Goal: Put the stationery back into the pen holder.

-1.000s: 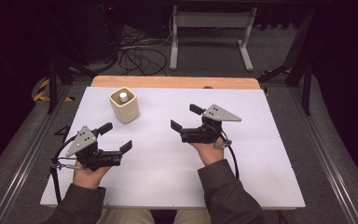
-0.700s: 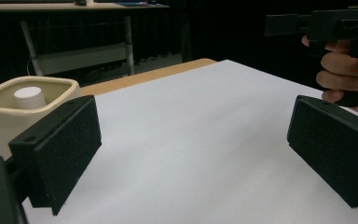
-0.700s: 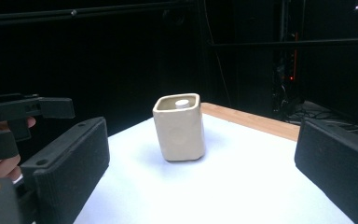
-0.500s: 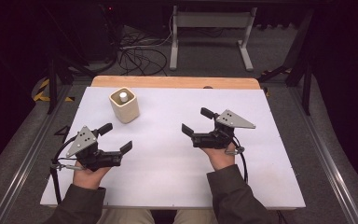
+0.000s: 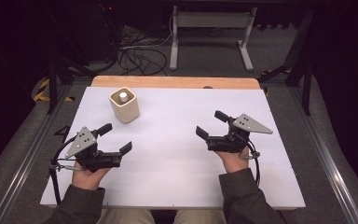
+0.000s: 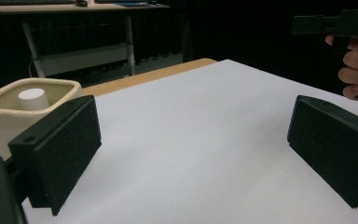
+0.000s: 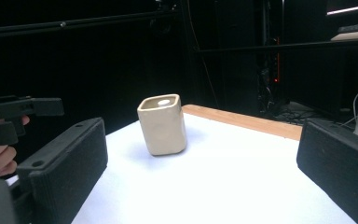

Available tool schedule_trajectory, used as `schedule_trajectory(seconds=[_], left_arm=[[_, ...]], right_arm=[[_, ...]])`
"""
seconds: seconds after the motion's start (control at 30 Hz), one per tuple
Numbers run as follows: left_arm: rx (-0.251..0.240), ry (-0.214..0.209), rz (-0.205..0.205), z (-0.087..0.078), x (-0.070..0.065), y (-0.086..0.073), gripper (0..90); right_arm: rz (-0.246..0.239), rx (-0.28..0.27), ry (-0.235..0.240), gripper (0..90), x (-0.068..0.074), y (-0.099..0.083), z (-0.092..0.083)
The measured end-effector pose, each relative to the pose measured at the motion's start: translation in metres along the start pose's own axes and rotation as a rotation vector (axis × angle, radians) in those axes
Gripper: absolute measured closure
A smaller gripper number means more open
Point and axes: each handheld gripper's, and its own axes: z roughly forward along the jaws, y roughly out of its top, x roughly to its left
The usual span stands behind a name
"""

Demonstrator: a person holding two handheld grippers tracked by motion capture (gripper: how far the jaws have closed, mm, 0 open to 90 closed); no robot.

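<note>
Left claw [image 5: 114, 138]: released, jaws wide, nothing between, low over counter [image 5: 177, 182] near front left.
Cup [image 5: 124, 105]: cream, square-walled, upright, back left of counter; white cylinder [image 5: 123, 96] inside. Judged ceramic: rigid, glazed, likely slippery, moderately heavy, chips if dropped. Grip two opposite flat walls at mid-height; avoid rim.
Right claw [image 5: 211, 124]: released, empty, well apart from cup, facing it.

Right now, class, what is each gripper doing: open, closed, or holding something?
Left gripper: open, jaws wide apart, holding nothing.
Right gripper: open, jaws wide apart, holding nothing, aimed toward the cream square ceramic cup.
</note>
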Motion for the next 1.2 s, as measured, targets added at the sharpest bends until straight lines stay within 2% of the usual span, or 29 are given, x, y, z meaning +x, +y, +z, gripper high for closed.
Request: schedule_trajectory(seconds=[0.4,0.5,0.67,0.83,0.9,1.2], left_arm=[[-0.01,-0.001,-0.001,-0.002,0.0,0.002,3.4],[-0.013,-0.009,-0.016,-0.003,0.001,0.002,3.2],[-0.011,-0.015,-0.017,-0.004,0.001,0.003,2.9],[-0.005,-0.017,-0.015,-0.004,0.001,0.004,2.9],[-0.01,-0.023,-0.028,-0.003,0.0,0.004,2.8],[-0.02,-0.015,-0.015,-0.007,0.001,0.006,2.7]], right_arm=[[0.006,-0.007,-0.039,1.7,-0.008,-0.002,-0.023],[0.008,-0.004,-0.05,1.6,-0.009,-0.003,-0.028],[0.008,-0.004,-0.061,1.6,-0.012,-0.004,-0.038],[0.014,-0.025,-0.083,1.6,-0.017,-0.006,-0.048],[0.019,-0.028,-0.092,1.6,-0.018,-0.006,-0.051],[0.032,-0.042,-0.114,1.8,-0.023,-0.009,-0.065]])
